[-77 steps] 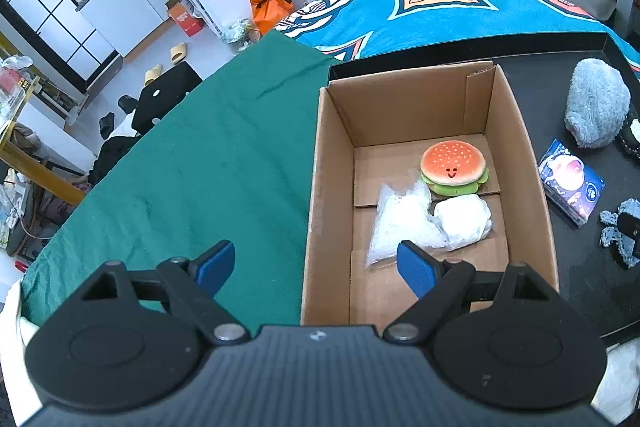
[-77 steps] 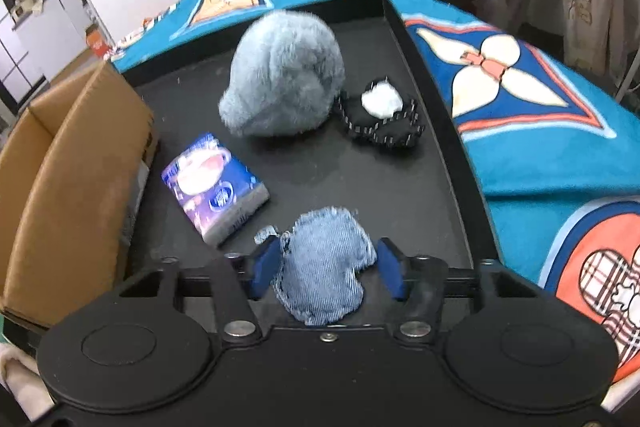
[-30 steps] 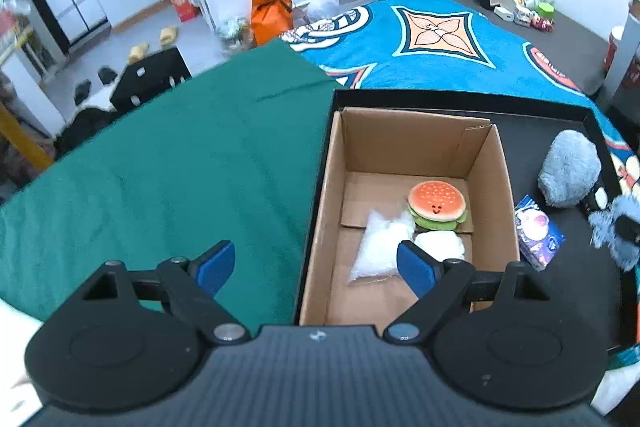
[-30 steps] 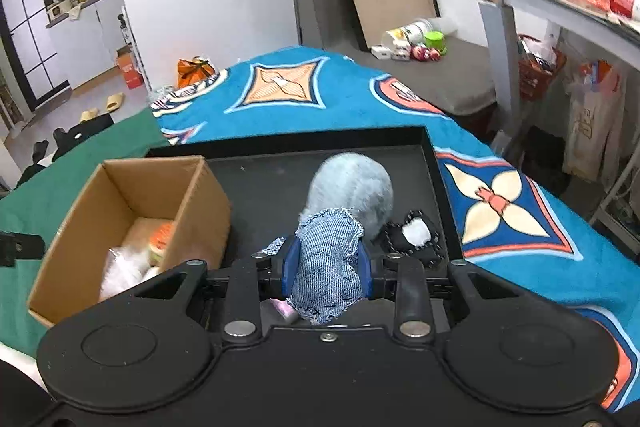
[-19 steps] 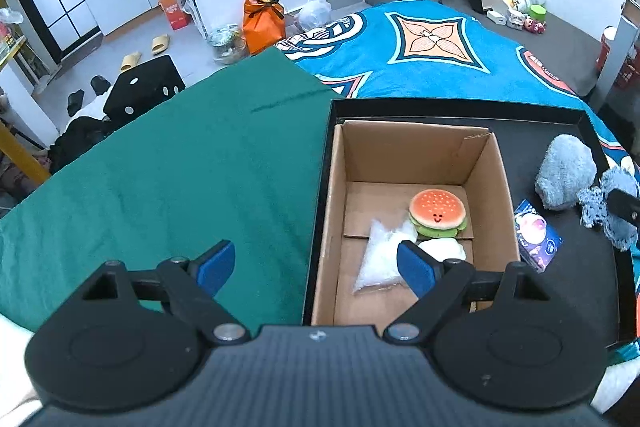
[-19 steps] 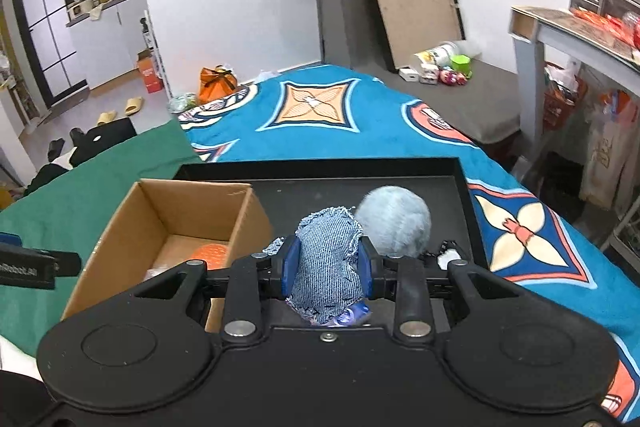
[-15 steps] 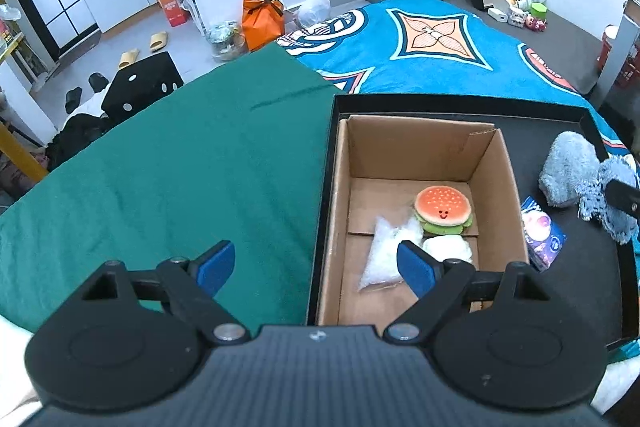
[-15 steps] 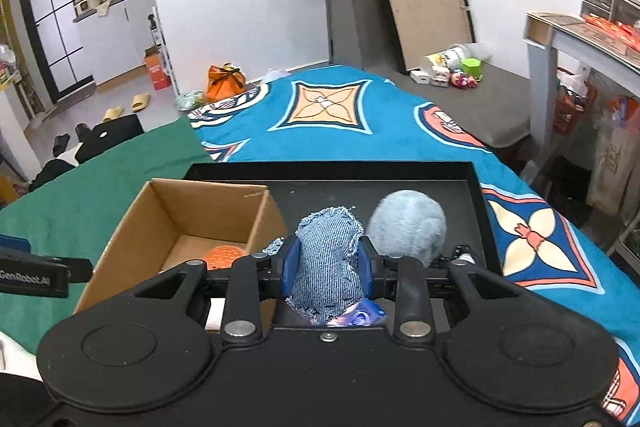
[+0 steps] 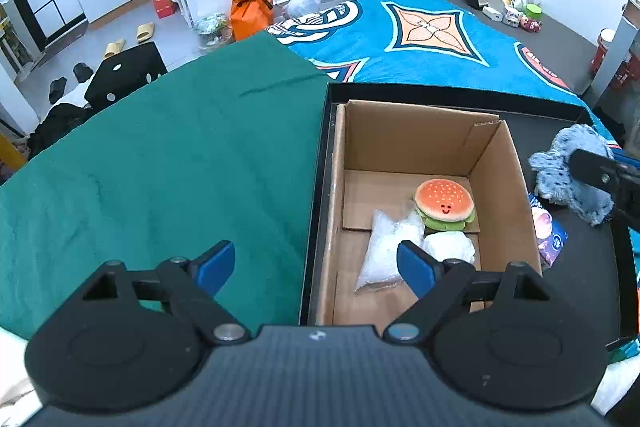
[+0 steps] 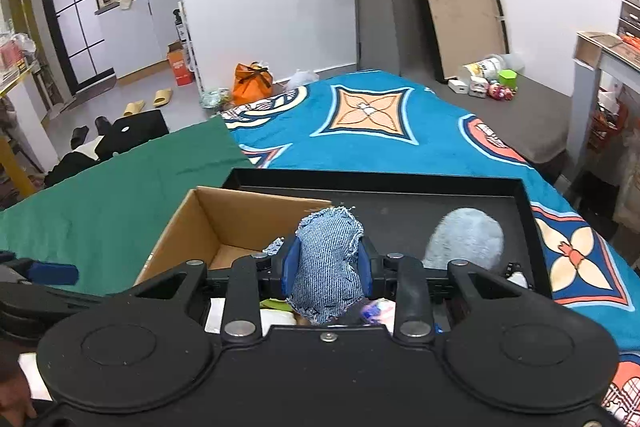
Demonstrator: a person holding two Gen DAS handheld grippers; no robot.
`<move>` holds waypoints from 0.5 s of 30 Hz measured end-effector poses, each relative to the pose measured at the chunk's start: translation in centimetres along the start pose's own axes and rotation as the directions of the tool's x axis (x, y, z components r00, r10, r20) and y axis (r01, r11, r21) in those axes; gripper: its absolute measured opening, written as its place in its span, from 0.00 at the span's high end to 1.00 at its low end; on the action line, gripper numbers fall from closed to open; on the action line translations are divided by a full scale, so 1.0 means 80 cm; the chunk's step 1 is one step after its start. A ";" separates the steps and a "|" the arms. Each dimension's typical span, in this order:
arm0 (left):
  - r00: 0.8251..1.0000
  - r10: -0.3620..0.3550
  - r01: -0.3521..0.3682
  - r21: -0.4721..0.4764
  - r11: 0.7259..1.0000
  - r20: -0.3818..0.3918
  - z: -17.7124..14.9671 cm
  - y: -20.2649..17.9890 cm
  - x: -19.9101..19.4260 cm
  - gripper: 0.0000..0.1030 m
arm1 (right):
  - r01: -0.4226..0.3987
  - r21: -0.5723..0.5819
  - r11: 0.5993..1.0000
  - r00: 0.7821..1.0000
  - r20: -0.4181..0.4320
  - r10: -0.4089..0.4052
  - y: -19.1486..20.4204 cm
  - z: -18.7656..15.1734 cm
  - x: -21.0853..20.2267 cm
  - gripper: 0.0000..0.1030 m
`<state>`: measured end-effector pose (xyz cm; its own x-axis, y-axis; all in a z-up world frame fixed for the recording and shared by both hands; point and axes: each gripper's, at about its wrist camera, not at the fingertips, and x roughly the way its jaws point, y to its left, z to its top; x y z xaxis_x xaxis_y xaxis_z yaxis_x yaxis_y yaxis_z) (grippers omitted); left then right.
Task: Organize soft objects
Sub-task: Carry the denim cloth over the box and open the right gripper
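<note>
My right gripper (image 10: 327, 263) is shut on a blue denim pouch (image 10: 328, 263) and holds it in the air over the right wall of an open cardboard box (image 10: 184, 227). In the left wrist view the pouch (image 9: 568, 175) hangs just right of the box (image 9: 516, 187). The box holds a burger plush (image 9: 444, 203), a clear bag of white filling (image 9: 386, 251) and a white soft bundle (image 9: 450, 247). My left gripper (image 9: 316, 263) is open and empty, above the box's near left corner. A fluffy grey-blue plush (image 10: 464, 239) lies on the black tray (image 10: 400, 177).
A tissue pack (image 9: 548, 239) lies on the tray right of the box. A small black-and-white item (image 10: 516, 275) sits by the grey plush. A green cloth (image 9: 160, 163) covers the left side and a blue patterned blanket (image 10: 380, 123) lies beyond the tray.
My right gripper closed on the denim pouch, lifted it off the tray and carried it left towards the box. My left gripper stayed open and shifted only slightly.
</note>
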<state>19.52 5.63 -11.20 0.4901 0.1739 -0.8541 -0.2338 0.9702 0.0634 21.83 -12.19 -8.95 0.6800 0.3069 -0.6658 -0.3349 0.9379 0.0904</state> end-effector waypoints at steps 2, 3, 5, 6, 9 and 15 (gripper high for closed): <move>1.000 -0.015 0.015 -0.017 1.000 -0.012 0.001 0.003 0.005 0.16 | -0.008 -0.003 1.000 1.000 0.000 0.008 0.007 0.001 0.002 0.70; 1.000 -0.021 0.020 -0.026 0.999 -0.021 0.000 0.005 0.008 0.16 | -0.013 -0.006 1.000 1.000 0.000 0.013 0.010 0.003 0.004 0.70; 0.999 -0.024 0.023 -0.044 0.999 -0.030 -0.001 0.010 0.012 0.16 | -0.023 -0.012 1.000 1.000 0.002 0.023 0.018 0.004 0.007 0.70; 0.999 -0.027 0.025 -0.054 0.998 -0.033 -0.002 0.012 0.014 0.16 | -0.028 -0.014 1.000 1.000 0.001 0.028 0.021 0.005 0.008 0.70; 0.999 -0.033 0.030 -0.064 0.997 -0.038 -0.003 0.015 0.018 0.16 | -0.040 -0.019 0.999 0.999 -0.001 0.040 0.030 0.007 0.015 0.70; 0.998 -0.043 0.039 -0.087 0.995 -0.048 -0.004 0.022 0.025 0.16 | -0.064 -0.023 0.998 0.998 -0.006 0.064 0.048 0.010 0.027 0.70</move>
<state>19.81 7.65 -12.96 0.4587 0.1237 -0.8799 -0.2872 0.9578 -0.0150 22.56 -7.82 -9.43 0.6531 0.3655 -0.6632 -0.3931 0.9122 0.1156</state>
